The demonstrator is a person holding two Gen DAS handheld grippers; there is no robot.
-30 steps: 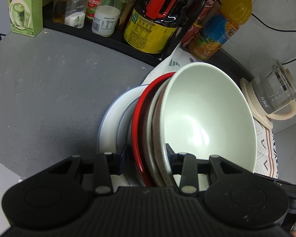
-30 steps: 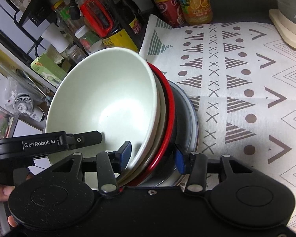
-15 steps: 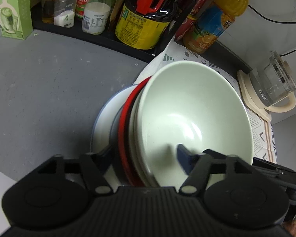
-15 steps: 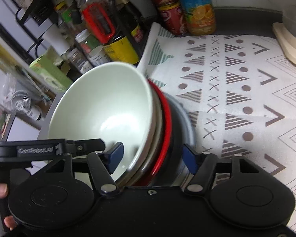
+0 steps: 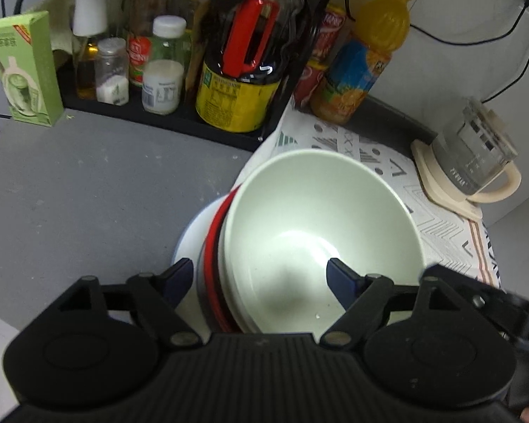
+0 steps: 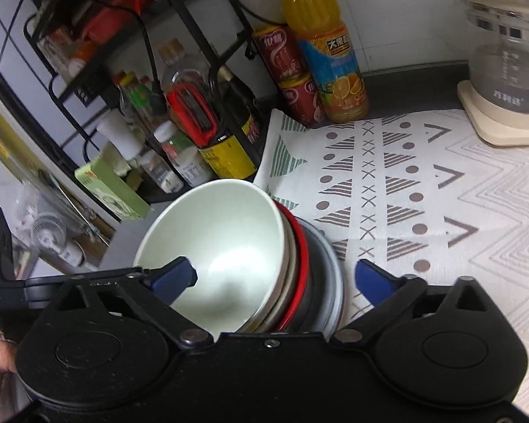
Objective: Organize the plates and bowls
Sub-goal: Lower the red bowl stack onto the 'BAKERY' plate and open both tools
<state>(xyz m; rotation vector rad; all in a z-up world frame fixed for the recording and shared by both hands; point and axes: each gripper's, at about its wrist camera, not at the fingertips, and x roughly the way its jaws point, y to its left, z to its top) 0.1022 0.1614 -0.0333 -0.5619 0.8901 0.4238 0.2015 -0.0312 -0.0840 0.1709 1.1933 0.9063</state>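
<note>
Left gripper (image 5: 257,276): jaws wide apart, gripping nothing. One blue pad sits outside the stack at the lower left of centre in the left wrist view; the other hangs over the inside of the top bowl.
Stack (image 5: 215,257): nested dishes at the centre of the frame, half on the grey counter (image 5: 88,190) and half on the patterned cloth (image 5: 441,218).
Top bowl (image 5: 321,232): pale green-white, deep, glossy, empty. It looks like glazed ceramic or melamine; I cannot tell which.
Layers under it: a beige dish, then a red-rimmed one (image 6: 301,246), then a wide blue-grey plate (image 6: 329,268) at the bottom, as seen in the right wrist view.
Right gripper (image 6: 277,278): jaws also wide apart, straddling the stack's near edge, with one pad inside the bowl and one beyond the plate rim over the cloth. Nothing is clamped.
Weight: probably heavy as a whole stack, light enough taken piece by piece.
Stiffness: rigid and unforgiving; likely to chip if knocked or dropped.
Surface: smooth and slick, so a pad may slide on the curved wall.
Where to hold: pinch across a rim, one pad inside and one outside, close to the near edge.
Risk: lifting the top bowl could drag the dish nested below it.
Nearby: bottles (image 5: 236,70) on the rack at upper centre, kettle (image 5: 476,158) at the right.
</note>
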